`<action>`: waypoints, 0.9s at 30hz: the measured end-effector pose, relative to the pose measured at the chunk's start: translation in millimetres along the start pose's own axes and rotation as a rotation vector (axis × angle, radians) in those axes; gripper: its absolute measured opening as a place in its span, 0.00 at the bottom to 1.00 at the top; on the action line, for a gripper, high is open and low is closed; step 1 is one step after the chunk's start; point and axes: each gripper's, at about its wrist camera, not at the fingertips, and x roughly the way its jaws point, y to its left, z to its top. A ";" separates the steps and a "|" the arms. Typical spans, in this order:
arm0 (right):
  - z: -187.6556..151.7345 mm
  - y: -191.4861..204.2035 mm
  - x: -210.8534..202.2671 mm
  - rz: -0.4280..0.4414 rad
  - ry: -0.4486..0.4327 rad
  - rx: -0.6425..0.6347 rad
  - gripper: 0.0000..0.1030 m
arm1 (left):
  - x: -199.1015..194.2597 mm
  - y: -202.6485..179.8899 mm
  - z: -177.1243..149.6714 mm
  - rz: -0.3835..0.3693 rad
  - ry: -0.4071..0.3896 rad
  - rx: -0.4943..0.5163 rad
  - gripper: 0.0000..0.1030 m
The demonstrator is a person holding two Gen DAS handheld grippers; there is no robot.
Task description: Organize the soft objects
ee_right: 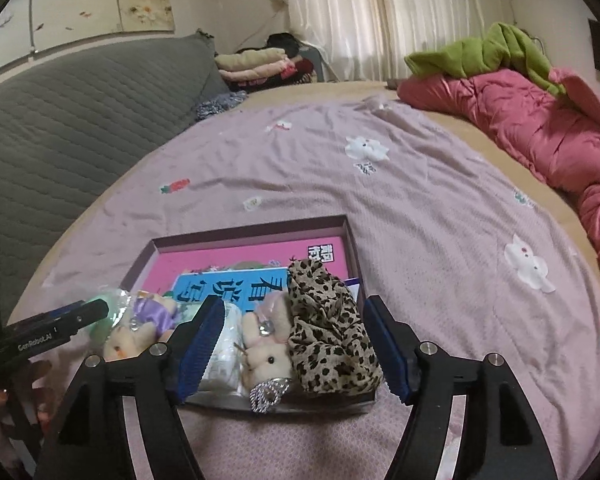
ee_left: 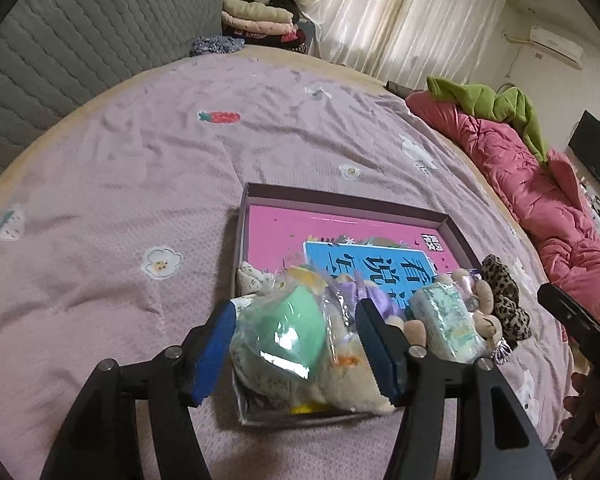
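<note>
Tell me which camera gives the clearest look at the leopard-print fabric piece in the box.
The right wrist view. There the leopard-print fabric piece sits large and nearly central, between the fingers of the open right gripper, with its folds and spots clear. The left wrist view shows it only small and side-on at the box's far right corner.

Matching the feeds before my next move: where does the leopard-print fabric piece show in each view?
Left wrist: leopard-print fabric piece at the right, at the shallow cardboard box's right edge.
Right wrist: low centre, between the tongs.
Shared landmark: pink-and-blue booklet lying in the box.
</note>
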 end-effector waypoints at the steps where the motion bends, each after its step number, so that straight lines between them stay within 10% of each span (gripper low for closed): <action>1: -0.9 0.8 -4.2 0.003 -0.004 0.002 0.71 | -5.3 -1.7 -1.0 0.007 -0.005 0.006 0.60; 27: -81.3 47.2 -95.8 -0.013 -0.015 -0.062 0.73 | -89.5 -67.1 -73.2 0.089 0.008 0.111 0.60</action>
